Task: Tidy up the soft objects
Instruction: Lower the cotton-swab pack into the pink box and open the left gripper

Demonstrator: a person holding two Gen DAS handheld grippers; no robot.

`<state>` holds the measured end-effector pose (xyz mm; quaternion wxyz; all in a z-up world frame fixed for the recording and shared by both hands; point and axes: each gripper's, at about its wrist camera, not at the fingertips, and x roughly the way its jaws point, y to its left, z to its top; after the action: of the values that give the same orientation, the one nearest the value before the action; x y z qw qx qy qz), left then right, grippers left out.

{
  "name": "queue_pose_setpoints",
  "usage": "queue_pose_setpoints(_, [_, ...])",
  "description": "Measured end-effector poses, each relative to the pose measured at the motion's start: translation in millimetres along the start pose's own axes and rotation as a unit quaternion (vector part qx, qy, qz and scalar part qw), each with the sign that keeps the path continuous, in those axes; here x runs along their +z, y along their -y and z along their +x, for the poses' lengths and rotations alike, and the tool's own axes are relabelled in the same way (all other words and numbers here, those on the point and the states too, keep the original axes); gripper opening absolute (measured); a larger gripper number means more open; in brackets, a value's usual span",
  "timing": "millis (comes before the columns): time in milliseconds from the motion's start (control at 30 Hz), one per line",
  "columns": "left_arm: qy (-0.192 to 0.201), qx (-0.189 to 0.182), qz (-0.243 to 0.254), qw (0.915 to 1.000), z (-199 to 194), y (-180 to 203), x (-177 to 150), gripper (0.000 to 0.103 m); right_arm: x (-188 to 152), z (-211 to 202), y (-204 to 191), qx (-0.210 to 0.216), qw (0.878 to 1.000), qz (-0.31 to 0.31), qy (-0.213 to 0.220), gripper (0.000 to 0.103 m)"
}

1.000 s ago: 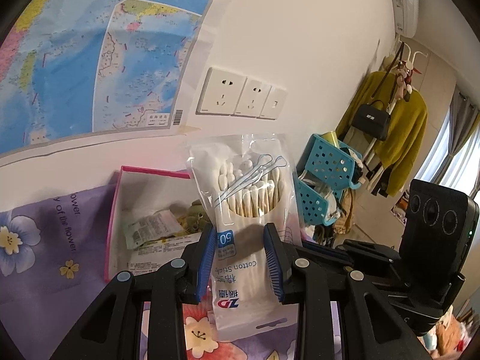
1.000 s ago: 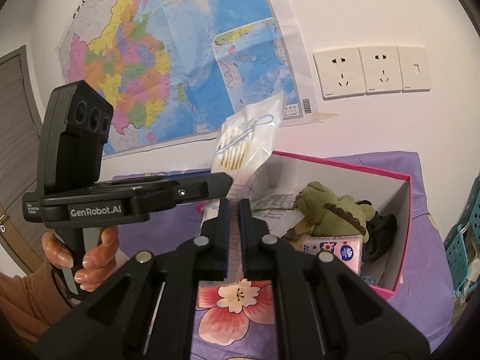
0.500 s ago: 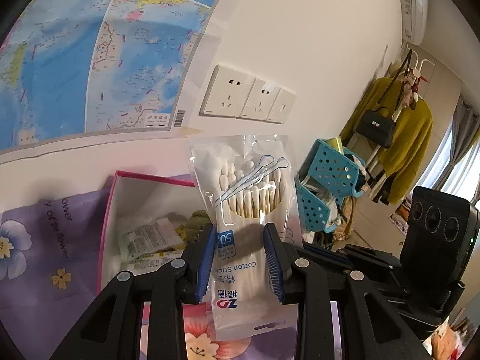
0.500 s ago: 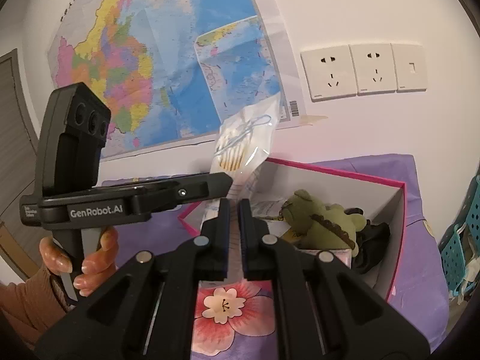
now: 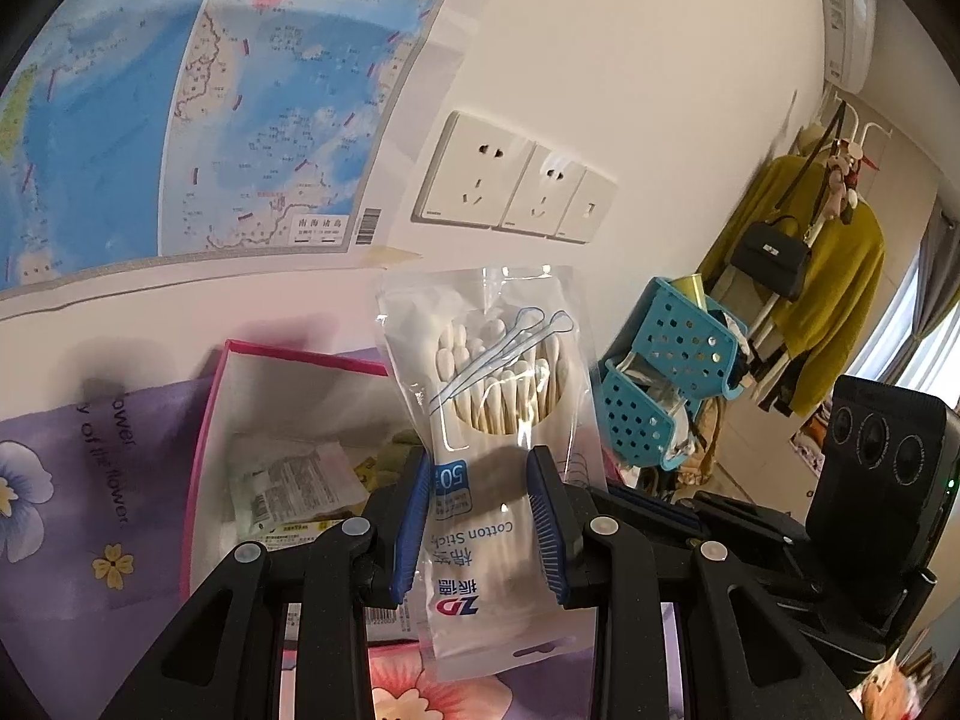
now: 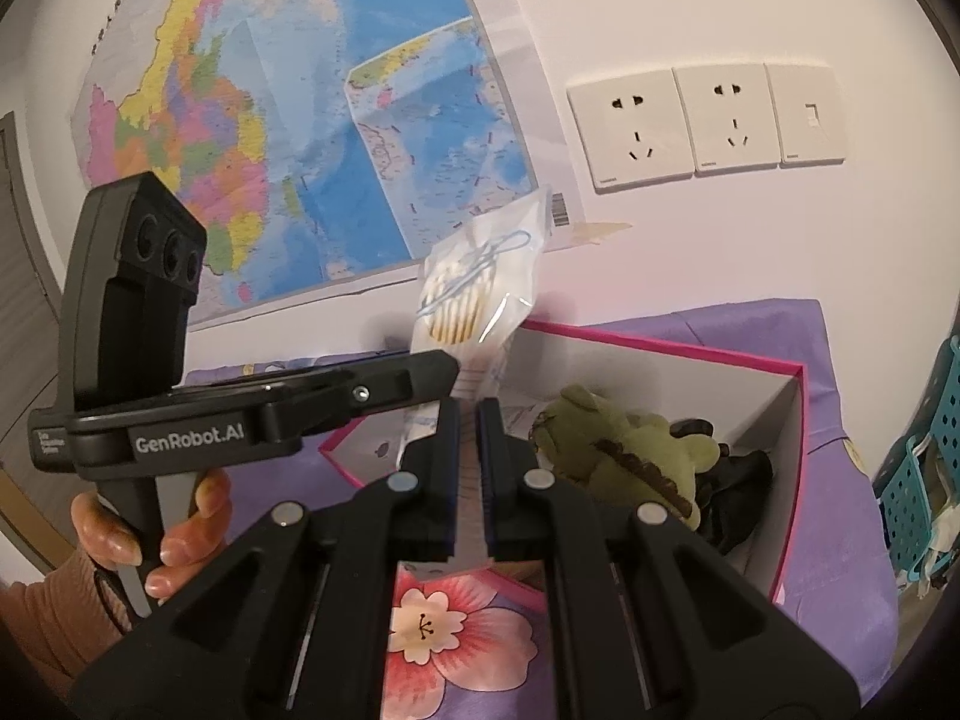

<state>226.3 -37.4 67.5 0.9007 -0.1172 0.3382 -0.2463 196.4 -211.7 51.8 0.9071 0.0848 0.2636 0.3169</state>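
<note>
My left gripper (image 5: 480,474) is shut on a clear bag of cotton swabs (image 5: 492,384) and holds it upright above the pink-rimmed box (image 5: 210,420). The bag also shows in the right wrist view (image 6: 480,294), held by the left gripper over the box's near-left corner. My right gripper (image 6: 468,420) is shut and empty, low in front of the box (image 6: 792,420). The box holds a green plush toy (image 6: 624,450), a black soft item (image 6: 738,480) and flat packets (image 5: 288,480).
A purple flowered cloth (image 6: 780,324) covers the table. A wall with a map (image 6: 300,120) and sockets (image 6: 702,120) is close behind the box. Blue perforated baskets (image 5: 666,372) stand to the right. A coat rack (image 5: 822,252) is farther right.
My left gripper has lifted and tilted a little with the swab bag, moving it more over the box. The right gripper has stayed shut and shifted only slightly.
</note>
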Motion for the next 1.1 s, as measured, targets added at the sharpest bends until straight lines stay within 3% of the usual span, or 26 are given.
queue_pose_setpoints(500, [-0.018, 0.006, -0.030, 0.9994, 21, -17, 1, 0.032, 1, 21, 11, -0.016, 1.000, 0.005, -0.018, 0.009])
queue_pose_setpoints(1100, [-0.066, 0.022, -0.055, 0.9960, 50, -38, -10, 0.032, -14, 47, 29, -0.045, 0.997, 0.032, -0.054, 0.011])
